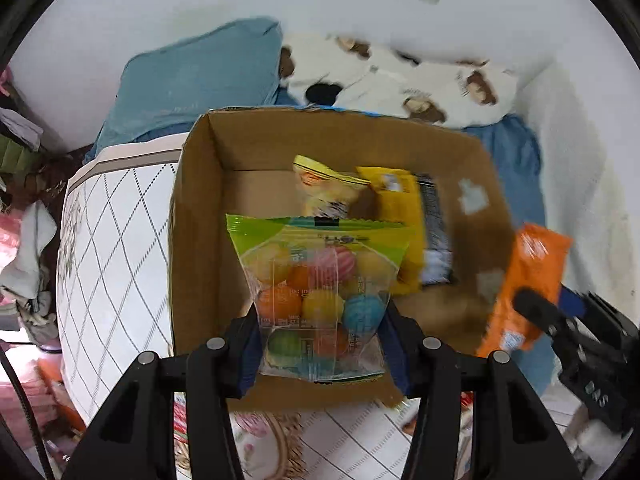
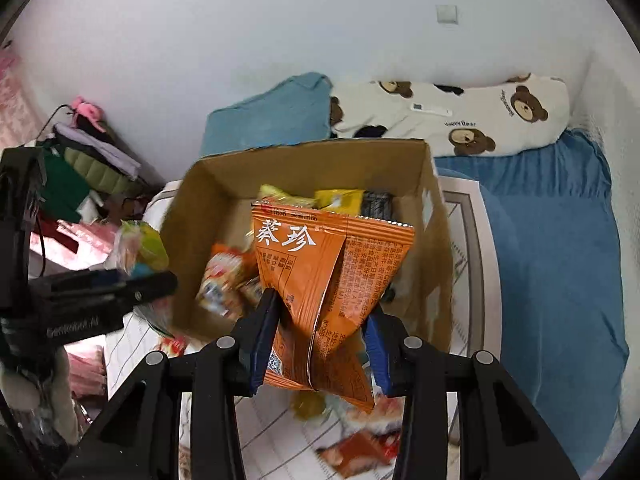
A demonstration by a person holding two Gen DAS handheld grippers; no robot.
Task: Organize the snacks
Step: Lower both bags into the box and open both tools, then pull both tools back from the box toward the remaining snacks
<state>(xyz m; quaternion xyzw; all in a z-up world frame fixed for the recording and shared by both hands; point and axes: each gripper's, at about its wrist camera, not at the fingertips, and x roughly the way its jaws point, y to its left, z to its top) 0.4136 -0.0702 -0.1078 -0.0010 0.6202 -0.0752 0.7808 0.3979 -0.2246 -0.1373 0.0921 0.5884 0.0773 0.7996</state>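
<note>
My left gripper (image 1: 320,344) is shut on a clear bag of coloured candy balls with a green top (image 1: 316,292) and holds it over the open cardboard box (image 1: 200,208). My right gripper (image 2: 316,340) is shut on an orange snack packet (image 2: 324,280) and holds it above the box's (image 2: 192,232) near edge. The box holds yellow packets (image 1: 392,196) and a dark packet (image 1: 434,216). In the right wrist view an orange-and-white packet (image 2: 224,276) also lies in it. Each gripper shows in the other's view: the right one (image 1: 560,320), the left one (image 2: 132,284).
The box sits on a white checked cloth (image 1: 112,248) on a bed. A teal pillow (image 2: 272,120) and a bear-print pillow (image 2: 460,116) lie behind it, a blue sheet (image 2: 560,240) to the right. Loose snack packets (image 2: 356,452) lie near the front. Clothes pile up at the left (image 2: 80,168).
</note>
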